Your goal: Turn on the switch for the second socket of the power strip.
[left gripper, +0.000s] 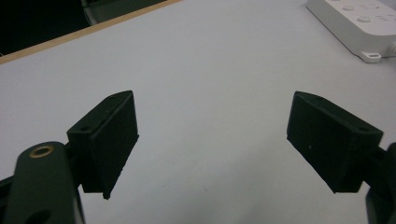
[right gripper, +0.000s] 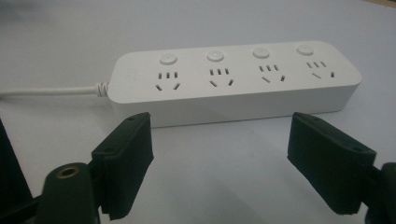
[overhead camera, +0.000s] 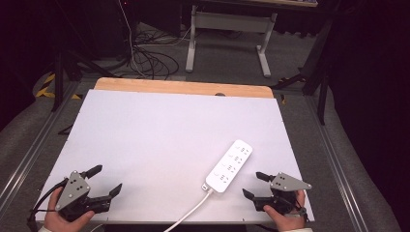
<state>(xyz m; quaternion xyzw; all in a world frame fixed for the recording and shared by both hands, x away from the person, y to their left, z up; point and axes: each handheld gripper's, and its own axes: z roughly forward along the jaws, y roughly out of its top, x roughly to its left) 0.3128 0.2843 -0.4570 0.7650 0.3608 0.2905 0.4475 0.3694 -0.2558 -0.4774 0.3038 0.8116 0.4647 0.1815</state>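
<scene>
My left gripper (overhead camera: 106, 180) and right gripper (overhead camera: 253, 185) both rest near the table's (overhead camera: 145, 130) front edge, jaws spread, holding nothing. White power strip (overhead camera: 230, 166) (four sockets) lies diagonally just beside my right gripper, its cord (overhead camera: 189, 212) trailing off the front edge.

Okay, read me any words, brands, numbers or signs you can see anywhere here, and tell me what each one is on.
None can be read.
The white power strip shows four round buttons and socket slots, no legible print.
The grippers, left and right, carry no visible markings.
</scene>
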